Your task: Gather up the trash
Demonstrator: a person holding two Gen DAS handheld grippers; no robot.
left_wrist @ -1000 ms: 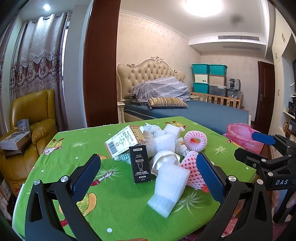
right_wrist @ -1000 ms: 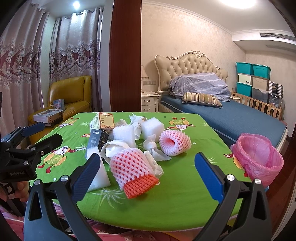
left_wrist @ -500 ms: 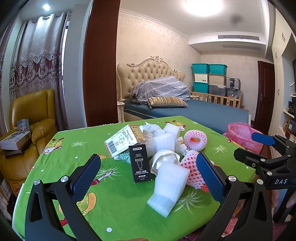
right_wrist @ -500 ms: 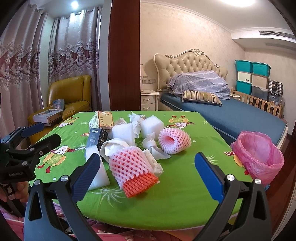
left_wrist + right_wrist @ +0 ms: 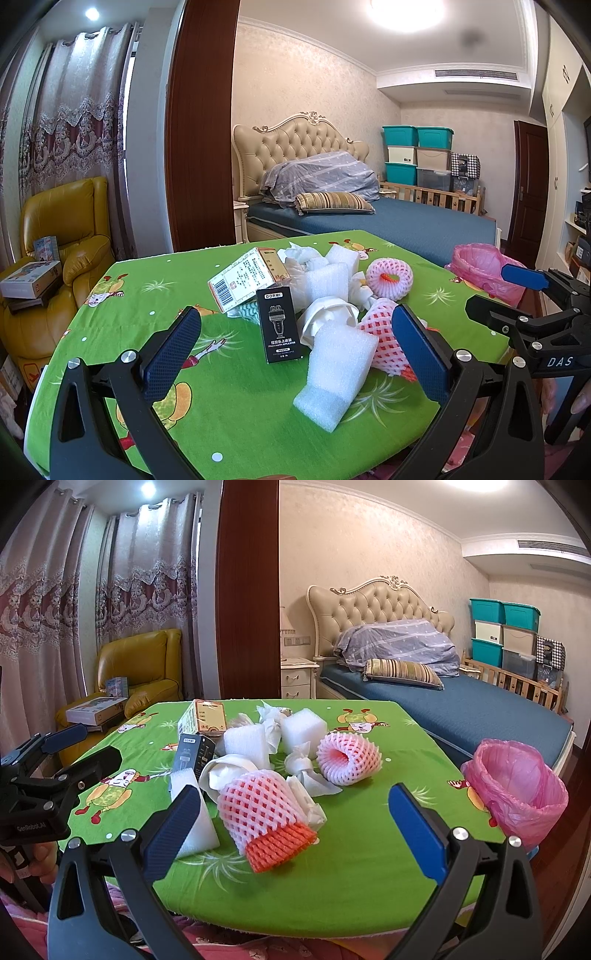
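The trash lies heaped in the middle of a table covered with a bright green cartoon-print cloth [image 5: 155, 295]: a white foam block [image 5: 334, 373] toward the near edge, a black carton [image 5: 280, 325] leaning upright just beside it, a pink-and-orange foam net sleeve [image 5: 264, 814], a second pink net ring [image 5: 349, 758] farther in, crumpled white paper [image 5: 304, 771] between them, and a printed cardboard box [image 5: 245, 282] toward the far edge. A pink bag-lined bin [image 5: 515, 790] stands off the table's right edge. The left gripper [image 5: 295, 350] hovers above the near edge with its jaws spread wide and empty; the right gripper [image 5: 295, 823] likewise gapes wide, holding nothing. Beyond the table are a bed with a tufted headboard [image 5: 295, 147], a yellow armchair [image 5: 62, 236], lace curtains [image 5: 48, 598] and stacked storage bins [image 5: 417, 155].
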